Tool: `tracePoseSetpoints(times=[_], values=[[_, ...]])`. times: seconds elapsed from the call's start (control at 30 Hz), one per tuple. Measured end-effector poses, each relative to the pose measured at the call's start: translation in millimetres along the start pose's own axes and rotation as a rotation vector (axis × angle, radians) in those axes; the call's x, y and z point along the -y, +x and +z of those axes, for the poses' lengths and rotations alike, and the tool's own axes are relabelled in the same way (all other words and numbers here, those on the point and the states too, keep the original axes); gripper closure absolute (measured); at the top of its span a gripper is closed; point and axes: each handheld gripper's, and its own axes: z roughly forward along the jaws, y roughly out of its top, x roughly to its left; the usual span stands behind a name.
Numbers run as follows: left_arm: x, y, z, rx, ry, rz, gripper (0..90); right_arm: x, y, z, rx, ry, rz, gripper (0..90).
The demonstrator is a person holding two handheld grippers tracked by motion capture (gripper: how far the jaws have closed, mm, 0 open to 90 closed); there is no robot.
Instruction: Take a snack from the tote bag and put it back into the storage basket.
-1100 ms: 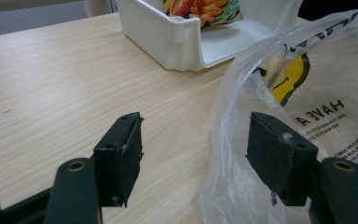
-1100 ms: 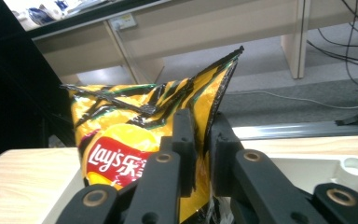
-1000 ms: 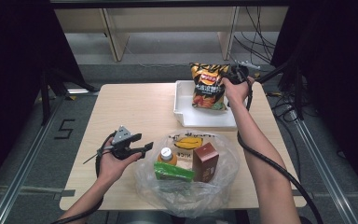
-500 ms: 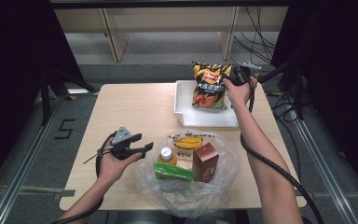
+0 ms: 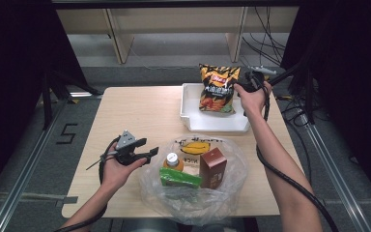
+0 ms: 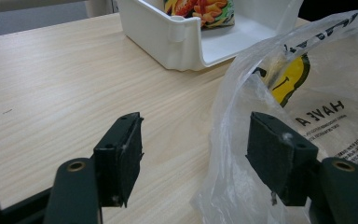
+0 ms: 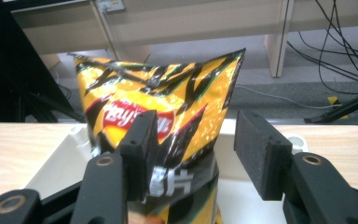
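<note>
An orange and black chip bag (image 5: 217,88) stands upright in the white tray (image 5: 217,124) at the table's far right. My right gripper (image 5: 246,86) is at the bag's right edge. Its jaws have just been opening. In the right gripper view the bag (image 7: 168,102) reaches in between the pads, and the right pad (image 7: 261,154) stands clear of it. My left gripper (image 5: 150,147) hovers open over the table, left of a clear plastic bag (image 5: 193,198). In the left gripper view the left gripper (image 6: 196,135) has the bag's rim (image 6: 228,107) loose between its jaws.
Inside the plastic bag are an orange bottle (image 5: 173,162), a green pack (image 5: 178,178) and a brown carton (image 5: 212,166). The tray's near corner (image 6: 168,32) lies ahead of the left gripper. Bare tabletop (image 5: 135,111) spreads to the left and middle.
The right gripper's jaws have opened off the chip bag and the hand has drawn slightly to the right. The bag stays standing in the tray. The left hand has not moved.
</note>
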Motion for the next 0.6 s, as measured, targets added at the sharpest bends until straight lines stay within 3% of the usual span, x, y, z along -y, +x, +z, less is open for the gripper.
tracePoseSetpoints(times=[0.53, 0.57, 0.6], values=[[-0.7, -0.3, -1.1, -0.001, -0.003, 0.005, 35.1, 19.6, 8.6, -50.8, -0.090, 0.024, -0.042, 50.3], [-0.7, -0.4, -1.1, -0.002, -0.003, 0.004, 35.1, 21.6, 9.9, -53.9, -0.099, 0.025, -0.028, 50.3], [-0.6, -0.4, -1.2, -0.002, -0.002, 0.005, 35.1, 23.3, 8.5, -56.3, -0.099, 0.024, -0.058, 50.3]])
